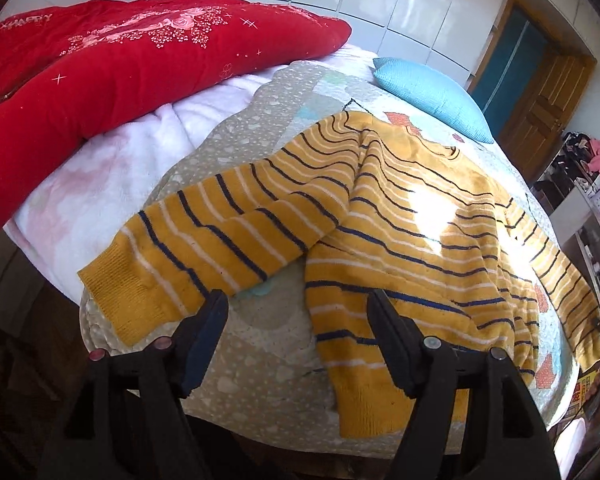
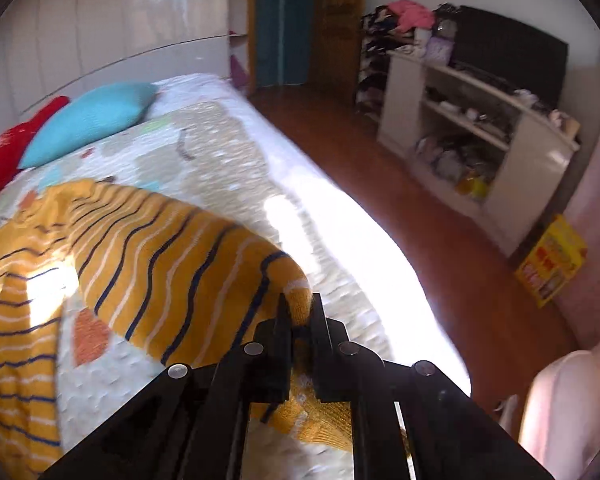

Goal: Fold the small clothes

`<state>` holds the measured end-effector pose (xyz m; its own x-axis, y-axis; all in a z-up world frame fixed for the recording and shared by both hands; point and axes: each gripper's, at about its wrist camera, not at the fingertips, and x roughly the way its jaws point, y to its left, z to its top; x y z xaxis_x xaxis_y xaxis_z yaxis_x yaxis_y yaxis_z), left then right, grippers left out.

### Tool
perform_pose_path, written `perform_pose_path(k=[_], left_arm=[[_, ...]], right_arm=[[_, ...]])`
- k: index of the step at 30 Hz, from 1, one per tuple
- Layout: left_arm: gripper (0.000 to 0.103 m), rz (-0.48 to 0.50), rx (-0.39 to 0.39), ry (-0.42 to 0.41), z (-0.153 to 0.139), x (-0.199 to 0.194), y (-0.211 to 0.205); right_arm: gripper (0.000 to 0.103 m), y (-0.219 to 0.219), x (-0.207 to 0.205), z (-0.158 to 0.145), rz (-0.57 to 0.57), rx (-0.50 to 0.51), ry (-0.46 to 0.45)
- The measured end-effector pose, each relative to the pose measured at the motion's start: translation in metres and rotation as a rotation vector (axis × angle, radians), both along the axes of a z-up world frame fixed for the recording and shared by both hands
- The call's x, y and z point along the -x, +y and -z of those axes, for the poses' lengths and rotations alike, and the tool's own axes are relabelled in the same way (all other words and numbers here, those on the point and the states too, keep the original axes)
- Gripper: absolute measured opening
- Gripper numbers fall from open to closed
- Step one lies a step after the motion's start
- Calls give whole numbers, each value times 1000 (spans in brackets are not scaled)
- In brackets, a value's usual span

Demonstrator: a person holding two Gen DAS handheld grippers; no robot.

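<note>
Yellow knit sweater with dark and white stripes, flat on quilted bed. Right hand-held gripper pinching sleeve cuff; left hand-held gripper wide open, empty. Could slip out if tugged hard.

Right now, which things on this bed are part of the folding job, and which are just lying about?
Part of the job:
striped sweater
right gripper, fingers shut on its sleeve
left gripper, fingers open

Just lying about:
red quilt
blue pillow
white shelf unit
yellow box
</note>
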<state>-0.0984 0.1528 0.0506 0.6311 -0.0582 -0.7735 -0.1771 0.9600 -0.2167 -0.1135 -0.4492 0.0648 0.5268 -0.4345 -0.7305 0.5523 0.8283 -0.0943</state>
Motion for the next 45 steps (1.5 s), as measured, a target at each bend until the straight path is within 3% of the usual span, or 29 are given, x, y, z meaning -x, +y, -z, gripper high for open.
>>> perform_pose_path(k=[2, 4, 5, 6, 8, 11, 13, 14, 15, 16, 17, 19, 25, 28, 29, 30, 32, 35, 38, 43, 44, 45], left_arm=[[72, 4, 1, 7, 3, 0, -1], [73, 10, 2, 13, 7, 0, -2], [75, 11, 0, 19, 11, 0, -3], [75, 13, 2, 29, 16, 0, -5], [75, 31, 19, 62, 26, -2, -9], [75, 65, 33, 82, 33, 0, -19], [75, 83, 32, 76, 32, 3, -25], [75, 90, 33, 72, 31, 3, -27], [75, 98, 34, 70, 29, 3, -29], [75, 106, 35, 67, 27, 3, -31], [75, 112, 35, 63, 25, 3, -34], [75, 120, 35, 54, 20, 4, -36], [75, 123, 53, 57, 19, 6, -39], [75, 131, 53, 88, 24, 4, -42], [75, 133, 52, 90, 25, 3, -44], [75, 136, 49, 88, 24, 3, -45], [75, 138, 46, 81, 23, 2, -47], [75, 145, 38, 87, 24, -2, -50], [75, 153, 33, 116, 30, -9, -54], [75, 157, 38, 141, 33, -15, -61], [75, 157, 30, 140, 32, -16, -63], [75, 157, 23, 140, 31, -17, -65]], right_arm=[[20, -16, -7, -1, 83, 3, 48], [34, -5, -1, -8, 46, -96, -11], [58, 9, 3, -10, -13, -158, -47], [72, 29, 4, -8, -90, -232, -76], [72, 77, 4, 6, -272, -397, -99], [72, 148, 0, 38, -461, -586, -51], [69, 187, -6, 57, -515, -607, -9], [62, 201, -10, 63, -522, -587, 4], [38, 213, -14, 64, -529, -552, 0], [21, 222, -19, 64, -554, -539, -4], [12, 226, -20, 64, -573, -568, -9], [12, 218, -17, 60, -566, -600, -31], [6, 184, 32, 65, -490, -577, 17], [8, 162, 50, 54, -474, -560, -46], [16, 144, 53, 50, -416, -561, -82], [41, 122, 54, 50, -348, -582, -117], [64, 75, 56, 54, -203, -634, -191], [63, 20, 53, 66, -28, -638, -257], [62, -19, 46, 73, 54, -726, -353], [62, -50, 23, 70, 172, -700, -414], [56, -56, 18, 70, 182, -708, -415], [32, -60, 13, 69, 191, -714, -414]])
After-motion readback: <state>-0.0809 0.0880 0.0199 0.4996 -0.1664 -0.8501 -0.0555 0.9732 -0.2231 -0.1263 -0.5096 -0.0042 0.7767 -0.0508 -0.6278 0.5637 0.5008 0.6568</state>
